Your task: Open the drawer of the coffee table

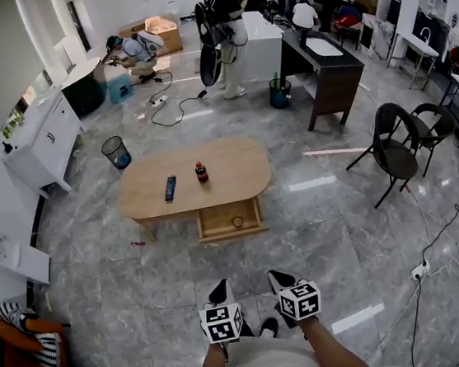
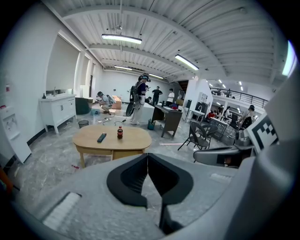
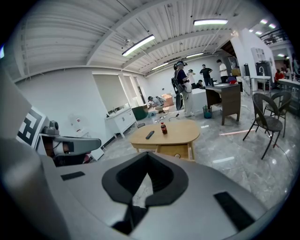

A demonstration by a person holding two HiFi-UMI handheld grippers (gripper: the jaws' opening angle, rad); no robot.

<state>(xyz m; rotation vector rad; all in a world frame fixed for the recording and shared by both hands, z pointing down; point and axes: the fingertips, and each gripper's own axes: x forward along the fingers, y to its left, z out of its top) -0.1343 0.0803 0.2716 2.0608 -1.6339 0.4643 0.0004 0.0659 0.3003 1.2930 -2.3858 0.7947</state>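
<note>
While drawer [image 1: 230, 218] stood open | left gripper [image 1: 220, 288], right gripper [image 1: 277, 276] pressed together, empty | risk: overpulling might drop it out.

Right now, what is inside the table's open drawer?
The drawer holds one small round thing, too small to identify. Its back part lies under the tabletop, so whatever is there is hidden.
</note>
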